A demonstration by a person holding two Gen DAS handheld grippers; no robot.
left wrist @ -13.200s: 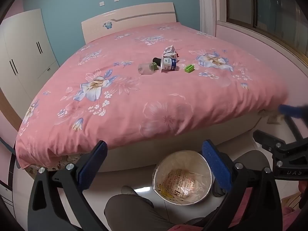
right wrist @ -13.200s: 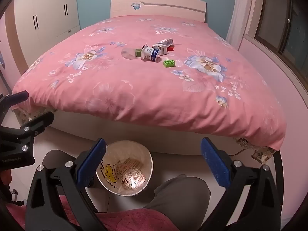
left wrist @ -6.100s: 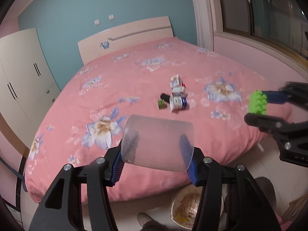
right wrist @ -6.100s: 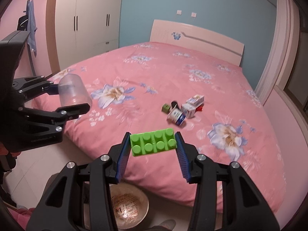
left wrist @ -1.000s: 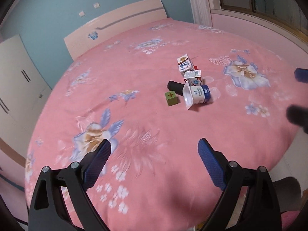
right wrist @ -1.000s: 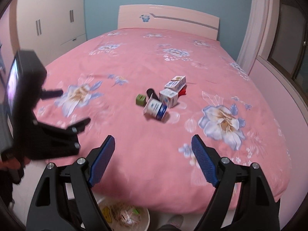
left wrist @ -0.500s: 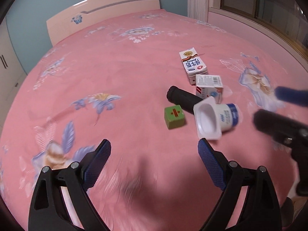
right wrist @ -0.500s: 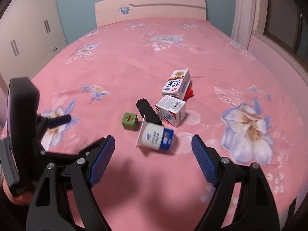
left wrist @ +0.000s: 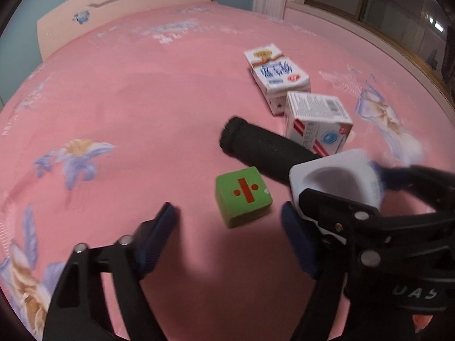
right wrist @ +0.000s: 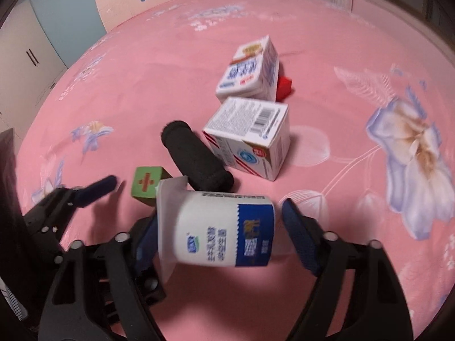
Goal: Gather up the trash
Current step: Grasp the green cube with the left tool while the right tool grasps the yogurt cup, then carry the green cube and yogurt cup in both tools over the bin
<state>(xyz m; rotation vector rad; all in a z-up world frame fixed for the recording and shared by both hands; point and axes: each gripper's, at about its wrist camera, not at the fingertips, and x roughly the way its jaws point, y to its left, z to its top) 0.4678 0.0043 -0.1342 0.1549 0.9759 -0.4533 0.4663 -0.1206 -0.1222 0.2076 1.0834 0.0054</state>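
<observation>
Yogurt cup (right wrist: 224, 227): white plastic, blue label band, lying on its side on the pink floral bedspread (right wrist: 341, 42), square-rimmed mouth toward the left, interior empty as seen from the left wrist view. It lies between the blue pads of the right gripper (right wrist: 219, 230), whose jaws are closing; contact cannot be told through the blur.

Green cube (left wrist: 241, 196): red division sign on top, resting between the left gripper (left wrist: 230, 230) pads, jaws closing, not touching.

Black foam cylinder (right wrist: 196, 159): matte, lying just behind the cup.

Two milk cartons (right wrist: 250, 139) (right wrist: 250, 71): printed cardboard, closed, on their sides.

Red block (right wrist: 284, 86): partly hidden behind the far carton.
</observation>
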